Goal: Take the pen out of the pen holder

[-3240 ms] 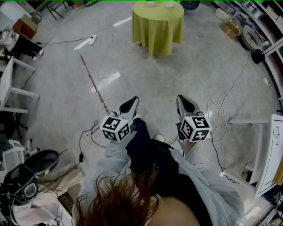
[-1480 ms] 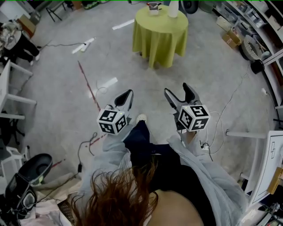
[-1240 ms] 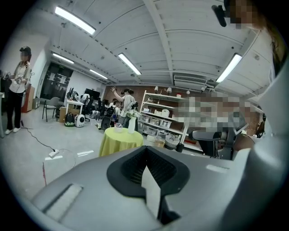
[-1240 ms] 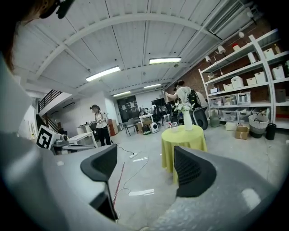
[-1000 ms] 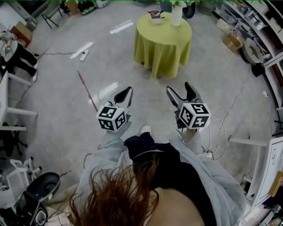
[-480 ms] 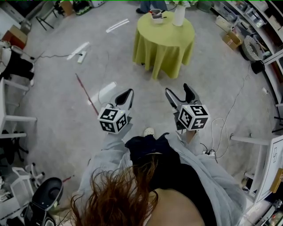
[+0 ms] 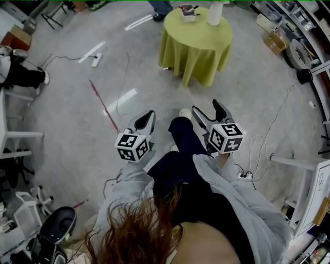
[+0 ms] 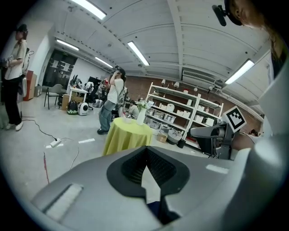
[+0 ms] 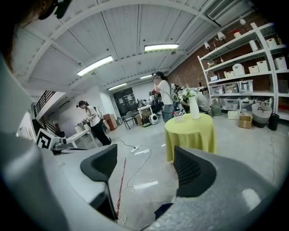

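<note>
Tongs number two, one in each hand, both held out over the grey concrete floor (image 7: 77, 118) and well apart from the one round bench under a yellow-green cloth (image 7: 198, 46). Left tongs (image 7: 147, 118) are closed, their black ribbed pads meeting tip to tip with nothing between them in the left gripper view. Right tongs (image 7: 206, 106) stand wide, and only floor shows in the gap in the right gripper view. One marker cube (image 7: 225, 144) rides on each.

On the bench top two things stand close together at the far side: one small pale open pen holder (image 7: 187, 10) and, to its right, one tall white vase (image 7: 215, 12), cut off by the head view's top edge and carrying pale flowers in the gripper views. The holder is upright. A few dark thin pieces (image 7: 193, 7) show at its mouth, too small to count or to tell apart as the pen, so which way it leans or points cannot be read in any view. In both gripper views the holder is only a small pale shape beside the vase.

Two other people stand in the room: one person just behind the bench (image 9: 164, 97), shown only as legs from above, and one person far off to the left (image 9: 92, 121). The wearer's hair, grey sleeves and one dark trouser leg fill the lower head view
</note>
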The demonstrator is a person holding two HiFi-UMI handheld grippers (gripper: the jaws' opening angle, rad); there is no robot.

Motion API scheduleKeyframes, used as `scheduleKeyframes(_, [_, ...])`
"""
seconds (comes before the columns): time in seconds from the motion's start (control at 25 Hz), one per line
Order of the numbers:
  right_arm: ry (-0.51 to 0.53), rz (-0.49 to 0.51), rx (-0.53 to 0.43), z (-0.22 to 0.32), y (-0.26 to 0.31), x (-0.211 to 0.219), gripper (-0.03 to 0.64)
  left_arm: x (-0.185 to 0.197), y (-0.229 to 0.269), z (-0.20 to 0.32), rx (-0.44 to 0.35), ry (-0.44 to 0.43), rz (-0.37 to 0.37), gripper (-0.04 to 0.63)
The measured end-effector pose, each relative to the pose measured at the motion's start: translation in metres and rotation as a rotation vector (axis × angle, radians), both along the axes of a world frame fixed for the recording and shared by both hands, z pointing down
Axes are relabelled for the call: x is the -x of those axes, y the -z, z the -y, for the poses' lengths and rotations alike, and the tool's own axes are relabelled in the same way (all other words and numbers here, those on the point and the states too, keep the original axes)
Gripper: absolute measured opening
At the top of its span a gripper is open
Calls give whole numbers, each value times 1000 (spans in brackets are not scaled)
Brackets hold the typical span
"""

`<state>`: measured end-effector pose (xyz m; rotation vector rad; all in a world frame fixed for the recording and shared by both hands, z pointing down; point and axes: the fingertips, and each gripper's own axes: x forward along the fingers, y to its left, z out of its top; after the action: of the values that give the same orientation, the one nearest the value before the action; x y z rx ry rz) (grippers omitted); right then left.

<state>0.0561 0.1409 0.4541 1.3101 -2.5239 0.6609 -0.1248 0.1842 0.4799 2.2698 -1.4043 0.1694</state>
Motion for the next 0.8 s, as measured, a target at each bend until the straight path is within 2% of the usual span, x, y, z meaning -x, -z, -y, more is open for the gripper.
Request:
scheduleKeyframes(0.4, [33, 40, -58, 57, 17, 17, 390, 18, 15, 48, -52, 41, 12, 17])
scheduleKeyframes(0.8, [42, 52, -83, 157, 35, 8, 390, 20, 41, 145, -95, 55, 43, 17])
